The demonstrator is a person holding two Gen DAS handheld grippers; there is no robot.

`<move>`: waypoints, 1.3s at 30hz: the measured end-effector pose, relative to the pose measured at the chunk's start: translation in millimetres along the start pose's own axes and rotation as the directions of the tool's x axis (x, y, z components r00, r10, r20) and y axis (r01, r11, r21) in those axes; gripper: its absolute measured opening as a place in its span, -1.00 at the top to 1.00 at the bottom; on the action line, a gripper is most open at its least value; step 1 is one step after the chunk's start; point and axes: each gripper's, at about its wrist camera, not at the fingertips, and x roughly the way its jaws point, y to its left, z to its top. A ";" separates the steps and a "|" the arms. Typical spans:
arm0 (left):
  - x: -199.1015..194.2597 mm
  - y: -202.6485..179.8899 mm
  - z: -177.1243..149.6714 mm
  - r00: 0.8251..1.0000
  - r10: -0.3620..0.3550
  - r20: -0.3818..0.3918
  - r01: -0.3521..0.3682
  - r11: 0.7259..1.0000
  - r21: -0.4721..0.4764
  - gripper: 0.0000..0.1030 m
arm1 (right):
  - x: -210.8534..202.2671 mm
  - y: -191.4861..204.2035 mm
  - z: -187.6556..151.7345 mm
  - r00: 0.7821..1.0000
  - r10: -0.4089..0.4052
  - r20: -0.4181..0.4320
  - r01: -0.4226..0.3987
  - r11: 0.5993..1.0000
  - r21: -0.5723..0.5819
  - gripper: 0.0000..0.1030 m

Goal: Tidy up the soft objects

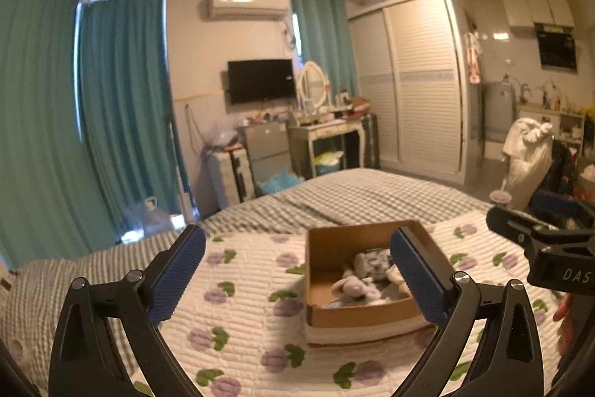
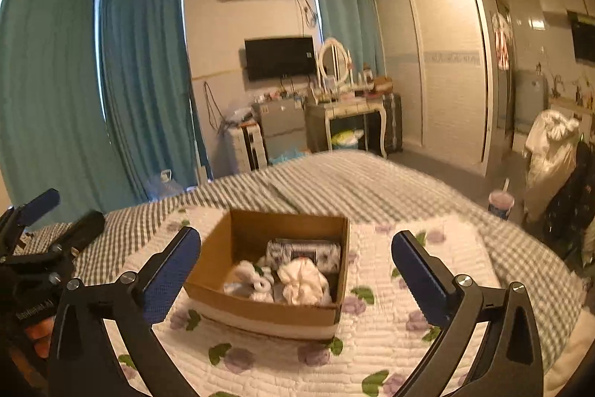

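both pairs of blue-padded fingers stand wide apart with nothing between them. left gripper (image 1: 297,279) hangs above the floral quilt (image 1: 253,315), and the cardboard box (image 1: 357,317) sits ahead of it toward its right finger (image 1: 418,279), whose pad overlaps the box's right wall in the left wrist view; the left finger (image 1: 178,276) is well apart from the box, over bare quilt. right gripper (image 2: 295,276) faces the same box (image 2: 260,313) from the other side, so the box lies between its fingers but closer to the left finger (image 2: 171,276), which overlaps the box's near left corner; the right finger (image 2: 420,276) is well clear of it. inside the box lie the soft objects: a white ruffled scrunchie (image 2: 303,281) on the right, a white and grey plush toy (image 2: 251,279) just beside it on the left, and a patterned folded cloth (image 2: 303,252) against the back wall behind them. in the left wrist view the plush (image 1: 353,285) reads pale lilac and blurred. quilt lies over a grey checked bedsheet (image 2: 334,181).
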 end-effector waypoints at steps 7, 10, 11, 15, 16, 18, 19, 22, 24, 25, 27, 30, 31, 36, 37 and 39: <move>-1.1 0.7 -8.5 1.000 -0.002 -0.015 0.002 1.000 -0.010 -0.97 | 12.3 -7.0 -9.7 0.999 -0.002 -0.032 0.002 1.000 0.011 -1.00; 0.2 -0.2 -10.8 0.999 -0.019 -0.036 0.018 1.000 -0.024 -0.97 | 9.0 -4.0 -9.8 1.000 -0.006 -0.027 0.006 1.000 0.001 -1.00; 1.1 0.1 -12.1 0.999 -0.025 -0.042 0.023 0.999 -0.028 -0.97 | 8.7 -4.4 -10.0 1.000 -0.011 -0.025 0.011 1.000 -0.002 -1.00; 3.7 1.3 -17.2 0.998 -0.020 -0.062 0.018 0.999 -0.027 -0.97 | 5.2 -6.3 -7.6 1.000 -0.011 -0.024 0.011 1.000 0.010 -1.00; 4.3 1.6 -17.9 0.997 -0.022 -0.068 0.020 0.999 -0.031 -0.97 | 5.0 -6.6 -7.3 1.000 -0.012 -0.024 0.012 1.000 0.011 -1.00; 5.6 2.4 -18.9 0.996 -0.032 -0.081 0.028 0.999 -0.041 -0.97 | 5.4 -6.6 -7.6 1.000 -0.013 -0.024 0.014 1.000 0.010 -1.00; 4.3 1.8 -17.9 0.996 -0.036 -0.084 0.033 0.999 -0.043 -0.97 | 5.6 -6.6 -7.9 1.000 -0.012 -0.025 0.012 1.000 0.012 -1.00; 3.4 -1.8 -17.7 0.996 -0.043 -0.081 0.040 0.999 -0.036 -0.97 | 5.3 -4.3 -8.1 1.000 -0.013 -0.027 0.013 1.000 0.007 -1.00; 1.6 -4.7 -16.2 0.995 -0.049 -0.082 0.046 0.998 -0.031 -0.97 | 5.3 -1.8 -7.7 1.000 -0.009 -0.028 0.009 1.000 -0.001 -1.00; 3.0 -4.8 -16.3 0.995 -0.052 -0.083 0.050 0.998 -0.033 -0.97 | 5.7 -0.8 -8.3 1.000 -0.009 -0.029 0.008 1.000 -0.005 -1.00; 2.9 -4.8 -15.5 0.994 -0.056 -0.088 0.053 0.998 -0.044 -0.97 | 6.6 -0.1 -9.1 0.999 -0.008 -0.034 0.007 1.000 -0.005 -1.00; 2.8 -3.5 -14.8 0.994 -0.056 -0.090 0.052 0.997 -0.051 -0.97 | 7.8 0.6 -10.7 0.999 -0.014 -0.038 0.014 1.000 -0.011 -1.00; 2.4 -2.7 -14.1 0.995 -0.054 -0.089 0.049 0.997 -0.053 -0.97 | 8.3 0.5 -11.1 0.999 -0.015 -0.040 0.014 1.000 -0.012 -1.00; 3.3 2.2 -14.4 0.994 -0.058 -0.090 0.052 0.996 -0.069 -0.97 | 8.8 1.1 -11.3 0.999 -0.014 -0.042 0.013 1.000 -0.010 -1.00; 3.9 2.6 -14.8 0.994 -0.058 -0.090 0.052 0.996 -0.069 -0.97 | 9.2 1.1 -11.5 0.999 -0.013 -0.043 0.013 1.000 -0.009 -1.00; 4.0 1.4 -14.7 0.994 -0.057 -0.089 0.052 0.997 -0.061 -0.97 | 9.1 1.1 -11.2 0.999 -0.010 -0.044 0.010 1.000 -0.007 -1.00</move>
